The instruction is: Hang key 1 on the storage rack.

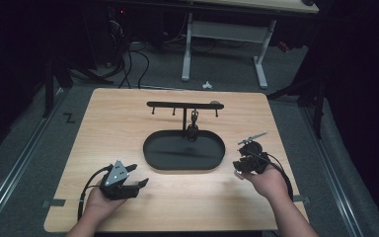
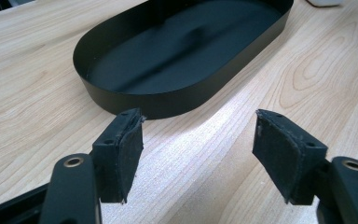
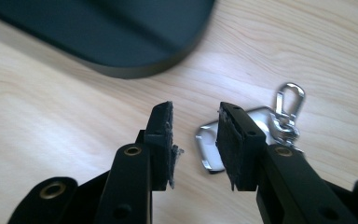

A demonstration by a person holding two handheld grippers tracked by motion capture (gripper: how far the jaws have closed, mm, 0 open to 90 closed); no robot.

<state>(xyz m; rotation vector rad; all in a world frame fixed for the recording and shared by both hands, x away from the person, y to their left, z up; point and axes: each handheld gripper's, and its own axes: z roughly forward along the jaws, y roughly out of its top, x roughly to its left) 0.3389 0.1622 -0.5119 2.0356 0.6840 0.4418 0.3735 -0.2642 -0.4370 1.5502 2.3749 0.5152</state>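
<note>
High view: one black oval tray [image 1: 184, 150] on the desk [image 1: 108, 123], one hanger stand [image 1: 184, 105] behind it. Left gripper [image 2: 198, 140] fingers spread wide, empty; right gripper [image 3: 195, 135] fingers part-spread over one silver keychain [image 3: 279, 126].

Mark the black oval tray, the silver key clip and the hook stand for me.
Black oval tray [image 2: 135, 95], left gripper view, near wall.
Silver key clip [image 3: 286, 114], right gripper view, swivel clasp.
Hook stand [image 1: 177, 104], high view, top crossbar.

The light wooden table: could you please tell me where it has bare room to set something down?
The light wooden table is bare along its left side, beside the black oval metal tray, and along the near edge between the left gripper and right gripper. It is crowded at the right gripper, over a silver keychain.
</note>
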